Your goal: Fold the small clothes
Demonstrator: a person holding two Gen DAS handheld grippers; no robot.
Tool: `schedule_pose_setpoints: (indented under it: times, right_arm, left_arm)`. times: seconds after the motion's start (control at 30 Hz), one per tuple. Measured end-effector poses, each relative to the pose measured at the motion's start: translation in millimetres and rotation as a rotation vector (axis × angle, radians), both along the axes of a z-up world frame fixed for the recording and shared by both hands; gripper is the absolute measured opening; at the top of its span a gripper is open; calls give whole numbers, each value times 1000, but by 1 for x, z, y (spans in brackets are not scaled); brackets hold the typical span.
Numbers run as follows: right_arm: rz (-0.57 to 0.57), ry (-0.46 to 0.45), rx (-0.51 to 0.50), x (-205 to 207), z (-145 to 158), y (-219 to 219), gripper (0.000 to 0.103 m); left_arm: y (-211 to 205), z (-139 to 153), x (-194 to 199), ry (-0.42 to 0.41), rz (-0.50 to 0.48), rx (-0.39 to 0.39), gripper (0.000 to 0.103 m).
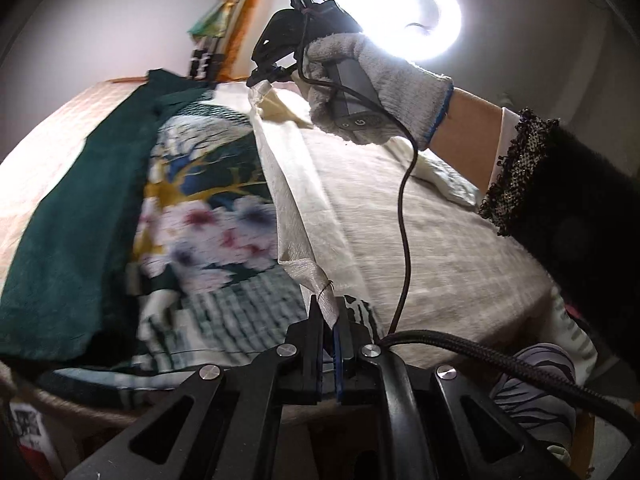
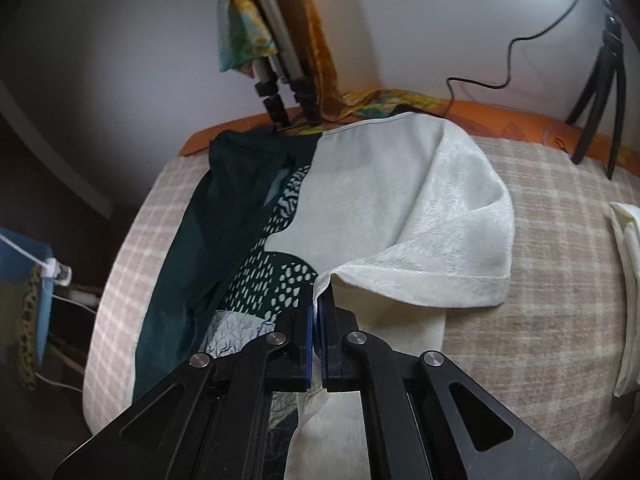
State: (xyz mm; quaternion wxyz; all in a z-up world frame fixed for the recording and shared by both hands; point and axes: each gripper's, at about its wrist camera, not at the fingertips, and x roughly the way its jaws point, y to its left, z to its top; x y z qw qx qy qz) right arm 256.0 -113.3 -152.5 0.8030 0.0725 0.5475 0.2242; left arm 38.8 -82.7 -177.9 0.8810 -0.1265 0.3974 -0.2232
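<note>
Fingers of the left gripper [image 1: 329,312] pressed together on one corner of the cream cloth [image 1: 288,184], a loose thread showing just above the pinch. Fingers of the right gripper [image 2: 318,308] likewise clamped on another corner of the same cream cloth [image 2: 420,216]; in the left wrist view that right gripper [image 1: 260,80] sits raised over the far part of the bench, held by a grey-gloved hand [image 1: 372,92] with a dark, lace-trimmed sleeve [image 1: 560,184] behind it. Cream cloth runs taut as a long band between the two pinches, lifted off the surface along that edge (its far portion, seen from the right wrist, still rests on the bench in a broad fold). Beneath and beside it, toward the bench's left edge, lies a dark green garment [image 2: 224,208] with a white-and-green patterned panel, floral print visible in the left view. Checked beige bench cover [image 2: 560,300] bare on the right side, apart from another pale folded piece [image 2: 628,288] at the right edge. Ring light [image 1: 420,12] glaring above.
</note>
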Motion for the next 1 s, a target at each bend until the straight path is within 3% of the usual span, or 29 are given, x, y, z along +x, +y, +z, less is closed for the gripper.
schedule_pose_setpoints:
  times: [0.17,0.23,0.27,0.43,0.5,0.57,0.63,0.8,1.0]
  right_arm:
    - [68,9,-45,3,-15,36,2]
    - [84,27,-62,4,-23,41,3]
    - [95,49,-64,5,-28,43,6]
    - [161,75,31,2,-17,28,18]
    - [157,60,118,3,-2,2,38]
    - [113,18,161,6,10,-26,51]
    - [7,-10,138,18,13,-61,51]
    - [-218,72,146,49,-22,-120,52]
    - [-206,129,179,60,-57,-108,47]
  left_arm:
    - [8,-5,1,23,24,67,1]
    - [9,-3,-3,8,29,104,21]
    - [10,0,-6,-1,27,125,25]
    - [23,20,-17,-74,17,212,30]
    - [33,29,-20,-98,22,239,31]
    - [43,35,-13,-106,23,253,31]
    - [53,43,-5,-113,28,251,31]
    - [63,55,14,-155,48,245,31]
    - [67,43,25,-131,55,225,31]
